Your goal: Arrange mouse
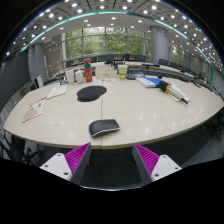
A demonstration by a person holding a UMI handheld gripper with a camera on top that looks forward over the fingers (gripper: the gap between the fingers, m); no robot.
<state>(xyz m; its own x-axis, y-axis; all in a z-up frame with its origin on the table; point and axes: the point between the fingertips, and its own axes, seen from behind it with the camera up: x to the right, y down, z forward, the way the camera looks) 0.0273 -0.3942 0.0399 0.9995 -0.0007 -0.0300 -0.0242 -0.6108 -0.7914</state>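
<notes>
A wide, pale round table (130, 105) fills most of the gripper view, set in a large office room with a ring of ceiling lights and tall windows behind. Across its far side lie scattered papers and books (160, 84), along with a red bottle (88, 70) standing upright among other small items too small to make out. A dark, round mouse pad (91, 93) rests flat toward the middle of the table, with a sheet of paper (34, 109) lying near the table's edge to one side. The mouse (103, 127), dark grey, sits on the bare tabletop near the front edge, well apart from the mouse pad and just ahead of the gripper (111, 160). The gripper's fingers, with magenta pads (77, 157), are spread wide, holding and touching nothing.
</notes>
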